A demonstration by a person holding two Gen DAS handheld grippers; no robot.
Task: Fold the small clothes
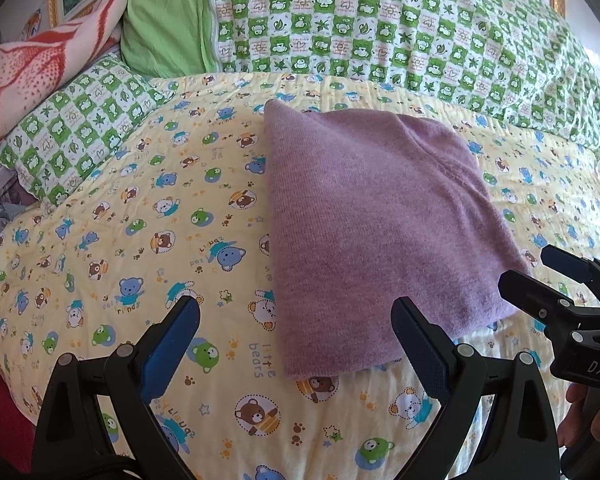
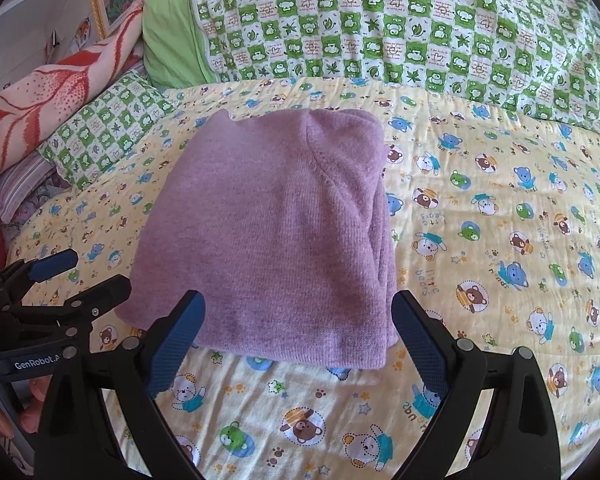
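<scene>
A lilac knit sweater (image 2: 272,236) lies folded into a compact block on the bed, on the yellow bear-print quilt (image 2: 480,240), nearer the quilt's front edge than the green checked pillows (image 2: 380,20) along the back. Its edges look squared off, with a sleeve seam curving across the top layer.

The left hand-held gripper (image 1: 296,344) hovers at the sweater's front left corner, jaws spread wide and holding nothing. The right hand-held gripper (image 2: 298,334) hangs over the front edge of the sweater, also wide open and empty; its 2 blue pads straddle the near hem without pinching it.

I'd judge the folding of this garment as about finished, both tools free of the cloth. The next move probably calls either for 1 last halving, pinching the near hem at both corners and carrying it back evenly, or for lifting the bundle aside without letting the layers slide apart.
</scene>
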